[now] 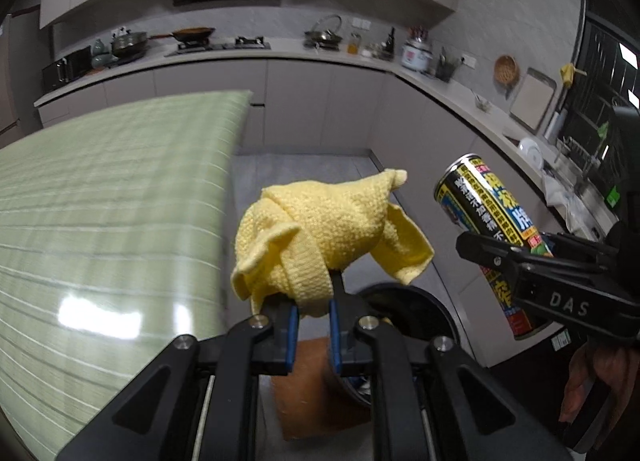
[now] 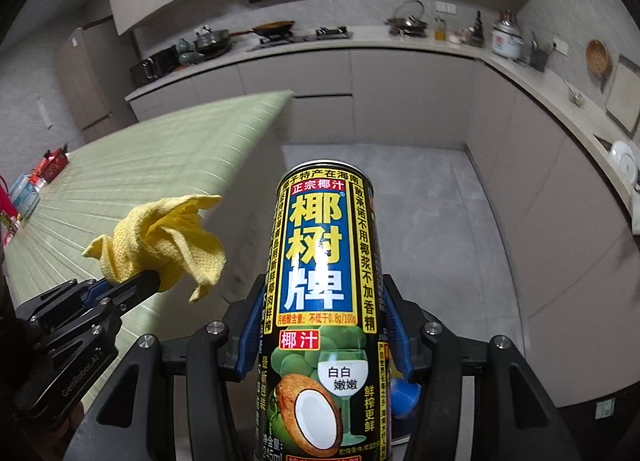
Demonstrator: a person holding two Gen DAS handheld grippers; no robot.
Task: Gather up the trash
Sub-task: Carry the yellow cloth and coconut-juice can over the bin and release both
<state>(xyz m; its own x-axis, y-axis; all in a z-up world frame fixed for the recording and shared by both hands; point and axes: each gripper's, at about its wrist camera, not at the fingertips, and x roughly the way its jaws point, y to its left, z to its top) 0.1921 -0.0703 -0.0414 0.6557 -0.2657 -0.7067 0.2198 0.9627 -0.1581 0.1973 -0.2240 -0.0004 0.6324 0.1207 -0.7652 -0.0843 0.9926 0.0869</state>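
Looks like the carry-to-the-bin step: both pieces of trash are already picked up and held in the air past the edge of the green table (image 1: 100,197). The left gripper (image 1: 314,325) has its fingers pinched narrow on a bunched yellow cloth (image 1: 320,237), which sits right at the fingertips and flops out beyond them. The right gripper (image 2: 320,337) holds a coconut juice can (image 2: 324,301) clamped between its blue pads (image 2: 247,337), the can standing up along the fingers and poking well past the tips. A dark round bin (image 1: 416,317) shows just below and behind the cloth. The next move probably calls for lining each item over that opening before letting go.
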